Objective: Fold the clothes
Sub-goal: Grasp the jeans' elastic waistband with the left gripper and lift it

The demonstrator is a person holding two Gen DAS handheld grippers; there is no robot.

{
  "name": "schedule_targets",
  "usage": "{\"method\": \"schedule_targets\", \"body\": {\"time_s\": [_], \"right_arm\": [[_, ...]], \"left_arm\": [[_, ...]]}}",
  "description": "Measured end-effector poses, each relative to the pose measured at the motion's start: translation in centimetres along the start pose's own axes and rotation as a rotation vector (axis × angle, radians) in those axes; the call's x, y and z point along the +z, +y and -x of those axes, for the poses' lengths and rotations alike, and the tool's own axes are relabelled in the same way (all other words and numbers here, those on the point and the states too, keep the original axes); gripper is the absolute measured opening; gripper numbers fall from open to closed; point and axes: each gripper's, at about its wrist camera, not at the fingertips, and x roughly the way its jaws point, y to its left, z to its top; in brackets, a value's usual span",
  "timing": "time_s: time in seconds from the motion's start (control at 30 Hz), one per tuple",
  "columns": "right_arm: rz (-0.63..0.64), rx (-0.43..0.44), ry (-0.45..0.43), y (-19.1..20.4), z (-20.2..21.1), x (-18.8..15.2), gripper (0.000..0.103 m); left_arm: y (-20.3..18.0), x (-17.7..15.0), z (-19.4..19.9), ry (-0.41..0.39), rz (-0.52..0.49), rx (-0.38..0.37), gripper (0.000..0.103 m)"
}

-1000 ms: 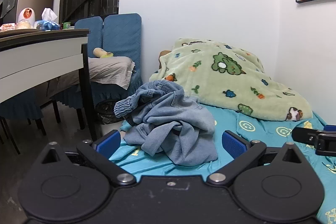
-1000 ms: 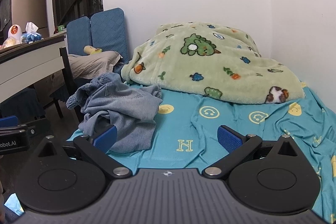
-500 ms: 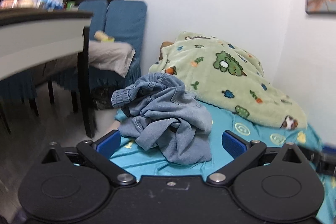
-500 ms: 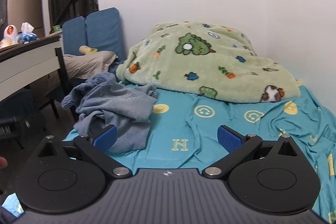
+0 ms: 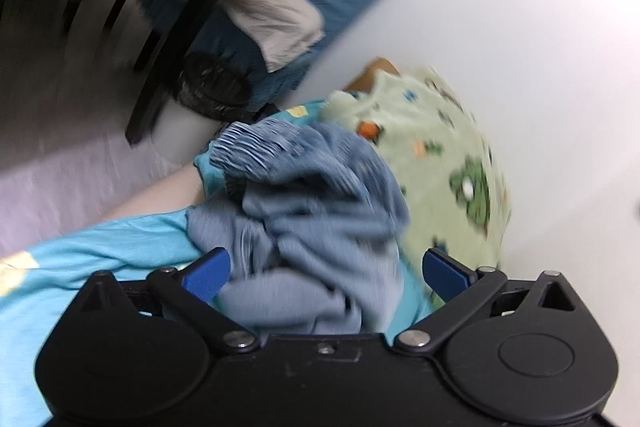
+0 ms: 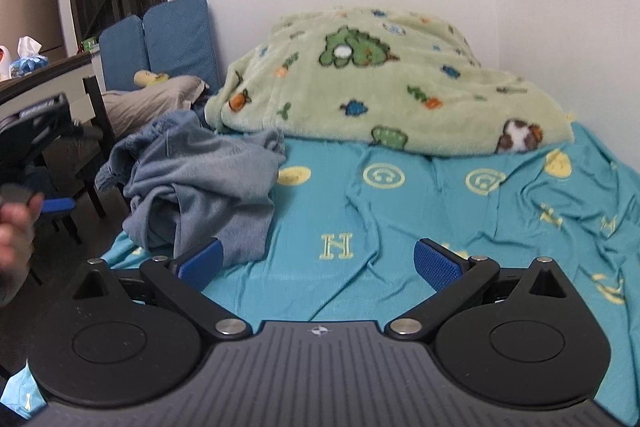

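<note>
A crumpled light-blue denim garment (image 5: pixel 316 211) lies in a heap near the left edge of the bed, on the turquoise sheet (image 6: pixel 360 211). The left wrist view is blurred and tilted. My left gripper (image 5: pixel 326 273) is open right over the heap, and cloth fills the space between its blue pads without being pinched. From the right wrist view the same denim heap (image 6: pixel 200 183) sits to the left, partly behind the left blue pad. My right gripper (image 6: pixel 318 261) hangs open above bare sheet, beside the garment. A hand (image 6: pixel 14 227) holding the left gripper shows at the left edge.
A green fleece blanket (image 6: pixel 384 87) with cartoon prints is piled at the head of the bed against the white wall. Left of the bed stand a dark-legged table (image 6: pixel 44 99), blue chairs (image 6: pixel 176 35) and a black bin (image 5: pixel 212 91). The floor lies beyond the bed's left edge.
My left gripper has swung forward and tilted down onto the denim heap, which now fills its view. My right gripper has moved slightly closer to the bed. Both stay open.
</note>
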Motion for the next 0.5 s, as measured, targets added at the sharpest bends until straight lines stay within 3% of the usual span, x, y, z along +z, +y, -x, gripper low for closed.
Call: {"method": "schedule_targets", "body": {"time_s": [0.1,0.33,0.43,0.5], "right_arm": [[-0.026,0.02,0.036,-0.2,-1.0,-0.3,0.103],[-0.036,0.043,0.105,0.0,-4.0,-1.5,0.103],[-0.046,0.039,0.13,-0.2,-5.0,-2.0,0.103],[-0.056,0.034,0.143,-0.2,-5.5,-2.1,0.103]], "left_arm": [[1.6,2.0,-2.1,-0.011,0.104,-0.007,0.102],[4.3,4.9,-6.6,-0.023,0.181,-0.043,0.1],[6.0,5.1,-7.9,-0.037,0.184,-0.045,0.093],[7.1,5.3,-8.7,-0.026,0.233,-0.07,0.083]]}}
